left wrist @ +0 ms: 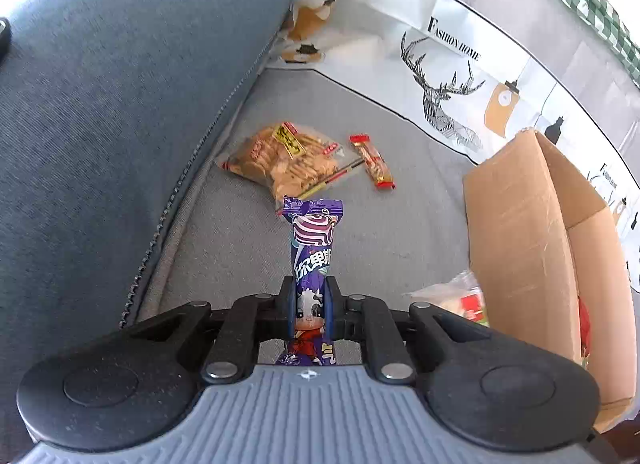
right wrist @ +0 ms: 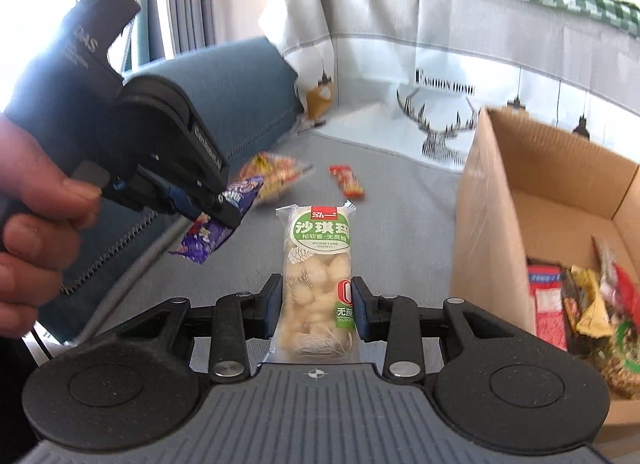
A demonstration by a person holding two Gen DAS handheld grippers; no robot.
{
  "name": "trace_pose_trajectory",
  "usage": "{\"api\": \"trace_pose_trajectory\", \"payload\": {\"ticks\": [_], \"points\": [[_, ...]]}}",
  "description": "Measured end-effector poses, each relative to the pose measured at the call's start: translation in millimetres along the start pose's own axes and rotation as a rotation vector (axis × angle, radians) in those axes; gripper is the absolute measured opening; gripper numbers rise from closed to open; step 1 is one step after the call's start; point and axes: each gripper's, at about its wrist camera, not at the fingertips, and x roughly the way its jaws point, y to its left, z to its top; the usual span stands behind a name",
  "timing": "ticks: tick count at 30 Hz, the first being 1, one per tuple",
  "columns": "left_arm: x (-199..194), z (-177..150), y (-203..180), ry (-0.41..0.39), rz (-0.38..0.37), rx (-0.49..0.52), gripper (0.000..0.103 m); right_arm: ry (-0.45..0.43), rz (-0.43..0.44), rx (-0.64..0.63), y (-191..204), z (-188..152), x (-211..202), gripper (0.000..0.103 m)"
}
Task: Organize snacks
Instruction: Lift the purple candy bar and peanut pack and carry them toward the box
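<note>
**Both grippers loaded, box next**

Left gripper point(left wrist: 311, 304): jaws pinching the purple candy point(left wrist: 312, 260) lengthwise, held clear of the sofa seat point(left wrist: 240, 232), prob. for a drop into the box point(left wrist: 516, 240) at right. Right gripper point(right wrist: 316, 304): jaws pinching a sachima bar point(right wrist: 318, 284), label "沙琪玛", "WUZHETANG HONGYI". Box already holds wrappers. Still on the seat: cracker bag point(left wrist: 276, 162) & red stick point(left wrist: 374, 162). Cover behind reads "FASHION HOME" w/ deer point(left wrist: 444, 92).

Glossy purple wrapper point(left wrist: 313, 248); matt cardboard box point(left wrist: 516, 224); seemingly woven sofa cloth point(left wrist: 240, 248).
</note>
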Motion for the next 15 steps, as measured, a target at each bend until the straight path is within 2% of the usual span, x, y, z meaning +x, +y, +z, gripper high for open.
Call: {"api": "trace_pose_trajectory", "payload": {"ticks": [15], "points": [[-31,4,-23,-0.109,0.015,0.039,0.014,-0.112,-0.017,0.044,-6,17,-26,0.037]]}}
